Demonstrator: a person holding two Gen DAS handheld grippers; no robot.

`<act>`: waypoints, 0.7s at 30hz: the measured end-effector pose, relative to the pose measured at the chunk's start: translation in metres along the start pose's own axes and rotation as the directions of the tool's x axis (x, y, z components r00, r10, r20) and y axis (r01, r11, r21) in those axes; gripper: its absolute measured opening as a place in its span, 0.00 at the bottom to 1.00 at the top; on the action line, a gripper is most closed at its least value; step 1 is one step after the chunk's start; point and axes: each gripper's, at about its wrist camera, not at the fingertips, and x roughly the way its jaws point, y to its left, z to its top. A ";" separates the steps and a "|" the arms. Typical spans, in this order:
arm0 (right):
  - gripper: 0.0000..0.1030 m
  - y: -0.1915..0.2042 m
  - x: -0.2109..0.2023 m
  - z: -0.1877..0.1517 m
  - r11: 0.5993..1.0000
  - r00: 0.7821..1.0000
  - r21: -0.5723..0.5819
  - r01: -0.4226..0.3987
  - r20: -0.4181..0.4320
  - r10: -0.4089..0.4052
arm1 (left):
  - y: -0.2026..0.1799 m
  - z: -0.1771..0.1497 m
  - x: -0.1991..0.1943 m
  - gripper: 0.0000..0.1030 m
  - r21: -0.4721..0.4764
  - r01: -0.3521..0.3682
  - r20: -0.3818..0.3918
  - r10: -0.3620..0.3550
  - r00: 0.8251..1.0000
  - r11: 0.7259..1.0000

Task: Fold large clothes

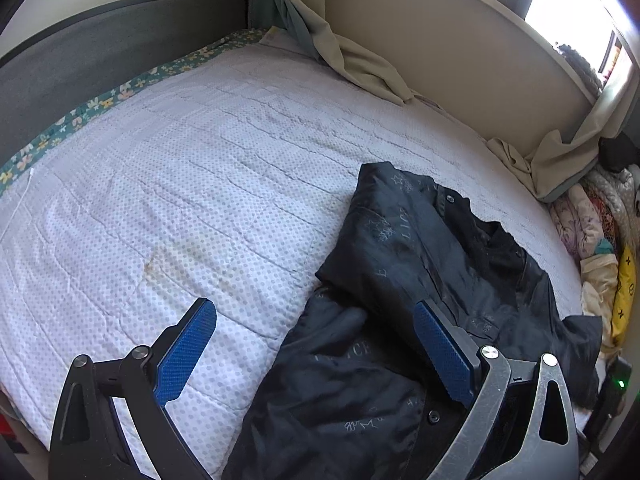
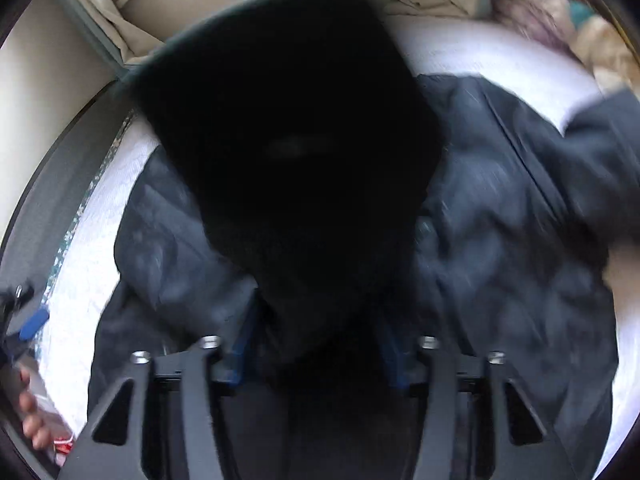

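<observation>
Jacket (image 1: 420, 280), dark w/ faint printed lettering, lies on the bed (image 1: 180, 168) toward its right side and near edge, part folded: one panel is turned over the body, snaps and collar showing, prob so the bulk gets narrower before the next fold. The white dotted mattress cover stretches bare to the left, which gives room to lay the thing flat. Left gripper (image 1: 316, 352) hovers low over the jacket's near edge w/ jaws wide apart and nothing between them; one blue pad sits over bare bed, the other over dark cloth, so it looks parked or ready to pin the hem, not gripping. Right gripper (image 2: 316, 352) points down at the same jacket (image 2: 500, 220), and a black flap of cloth (image 2: 288, 140) rises straight up from between its jaws and blocks most of the right wrist view; my guess is that it's a sleeve or front panel being lifted across for a fold. Whether the pads truly pinch that flap I can't tell: the blue pads are nearly buried in dark cloth and the whole view is smeared. Hidden too: the jacket's far side behind the flap, and its lower hem, cut off by the frame in the left wrist view. At far left of the right wrist view a hand (image 2: 34, 416) and a bit of blue pad show, blurred. Pile of bedding (image 1: 600, 232) at the bed's right end is half out of frame.
</observation>
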 end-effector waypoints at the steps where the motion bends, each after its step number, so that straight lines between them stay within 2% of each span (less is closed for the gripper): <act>1: 0.67 -0.005 -0.005 -0.006 1.000 1.000 0.009 -0.018 -0.017 0.018 | -0.002 -0.001 0.000 0.98 0.008 -0.003 -0.001 0.003 1.000 1.000; 6: 0.68 -0.034 -0.037 -0.024 0.990 0.987 0.061 -0.128 -0.085 0.133 | -0.015 0.001 -0.008 0.98 0.057 0.015 0.010 -0.016 1.000 0.998; 11: 0.68 -0.063 -0.062 0.011 0.973 0.978 0.141 -0.183 -0.078 0.195 | -0.048 0.028 -0.016 0.98 0.182 -0.016 0.046 0.007 0.999 0.983; 14: 0.68 -0.075 -0.060 0.042 0.970 0.971 0.169 -0.172 -0.138 0.197 | -0.069 0.043 -0.003 0.98 0.260 -0.025 0.046 0.013 0.999 0.965; 16: 0.68 -0.083 -0.058 0.051 0.970 0.972 0.188 -0.156 -0.144 0.184 | -0.071 0.044 0.010 0.98 0.282 -0.043 0.045 0.031 0.999 0.959; 18: 0.69 -0.094 -0.057 0.057 0.960 0.975 0.230 -0.162 -0.114 0.192 | -0.066 0.035 0.026 0.98 0.286 -0.032 0.027 0.025 0.999 0.958; 19: 0.70 -0.100 -0.057 0.057 0.952 0.972 0.238 -0.191 -0.092 0.218 | -0.063 0.031 0.036 0.97 0.270 -0.038 -0.012 0.042 0.999 0.962; 21: 0.72 -0.115 -0.052 0.053 0.939 0.967 0.261 -0.222 -0.061 0.246 | -0.058 0.027 0.050 0.96 0.246 0.021 -0.089 0.001 0.996 0.969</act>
